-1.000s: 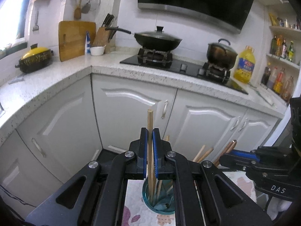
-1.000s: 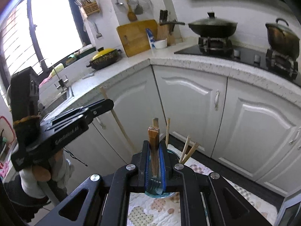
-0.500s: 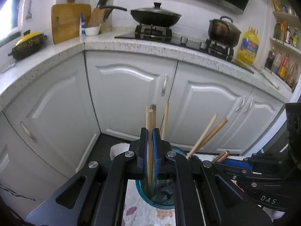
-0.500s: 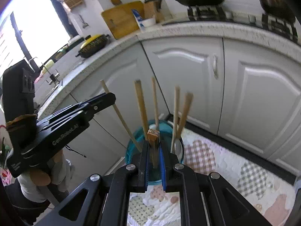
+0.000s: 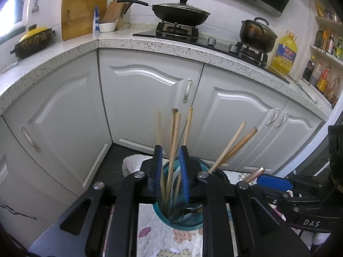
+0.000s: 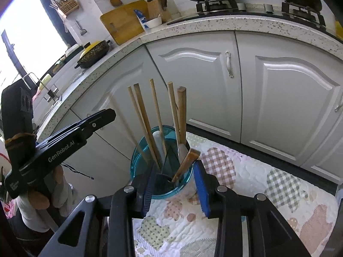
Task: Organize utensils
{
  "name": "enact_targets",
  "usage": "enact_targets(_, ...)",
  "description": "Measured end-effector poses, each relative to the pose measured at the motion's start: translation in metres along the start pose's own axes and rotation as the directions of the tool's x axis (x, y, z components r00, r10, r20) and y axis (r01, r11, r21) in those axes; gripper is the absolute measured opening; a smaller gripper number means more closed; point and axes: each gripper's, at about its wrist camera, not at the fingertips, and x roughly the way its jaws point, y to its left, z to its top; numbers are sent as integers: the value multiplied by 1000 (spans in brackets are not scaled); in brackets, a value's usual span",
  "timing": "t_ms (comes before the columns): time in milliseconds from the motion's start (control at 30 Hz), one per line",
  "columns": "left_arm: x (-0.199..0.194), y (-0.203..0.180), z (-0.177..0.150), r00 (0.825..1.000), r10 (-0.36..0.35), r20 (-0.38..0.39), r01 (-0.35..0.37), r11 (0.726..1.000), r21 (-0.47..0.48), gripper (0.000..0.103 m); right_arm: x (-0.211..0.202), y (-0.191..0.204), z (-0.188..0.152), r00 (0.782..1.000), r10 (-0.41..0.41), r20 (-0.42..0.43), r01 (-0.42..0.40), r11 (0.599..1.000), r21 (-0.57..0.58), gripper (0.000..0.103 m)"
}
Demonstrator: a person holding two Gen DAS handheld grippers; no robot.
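A quilted patchwork cloth (image 6: pixel 246 184) covers the surface, and a teal cup (image 6: pixel 137 160) stands on it.

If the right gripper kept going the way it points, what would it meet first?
Most likely the blue cup, already partly between the open right gripper jaws, or the short brown-handled utensil leaning in it; depth is unclear.

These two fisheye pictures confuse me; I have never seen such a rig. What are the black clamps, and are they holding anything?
Each picture comes from a camera on a hand-held two-finger tool, looking along its blue-padded jaws. A person holds one in each hand. The left gripper and right gripper have just been opening; both now stand open, holding nothing. Between them is a round blue transparent cup with wooden chopsticks standing in it and a brown wooden-handled utensil, on a patchwork quilted cloth.
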Motion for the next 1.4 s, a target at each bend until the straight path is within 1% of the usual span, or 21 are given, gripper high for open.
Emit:
enact_targets(133,-13,-2,-6,1000,10,5,-10,1000,21,24,-12,3,-9,1000,-3,13,3,1000,-6,35)
enact_targets(267,-27,-5,-14,999,37,20,-38,999,39,24,-20,7,-19,1000,-23,20,23,1000,-12,37)
enact_targets(333,-32,-5,-18,999,33,15,-33,999,34,24,-21,8,-24,999,-34,20,34,999,-4,38)
enact_targets(467,-41,-8,-27,999,49,14,-50,998,36,24,-26,11,-34,999,-48,19,48,999,2,38)
enact_targets(667,-54,-12,-40,999,52,13,-53,999,15,24,-41,25,-41,994,-66,86,65,998,6,39)
enact_targets(800,-62,-17,-46,996,80,28,-80,997,19,24,-47,38,-45,985,-115,129,118,993,-15,39)
enact_targets(1033,-75,-15,-53,992,113,48,-114,993,13,24,-53,46,-53,985,-118,127,121,993,-13,41)
enact_targets(1100,-78,-16,-55,992,117,49,-118,993,24,24,-54,49,-54,985,-120,127,123,992,-18,41)
enact_targets(1200,-83,-19,-58,988,136,72,-139,989,43,24,-55,53,-56,984,-123,127,128,991,-29,41)
enact_targets(1400,-88,-16,-59,986,141,83,-144,989,30,24,-59,58,-57,981,-133,140,139,990,-38,41)
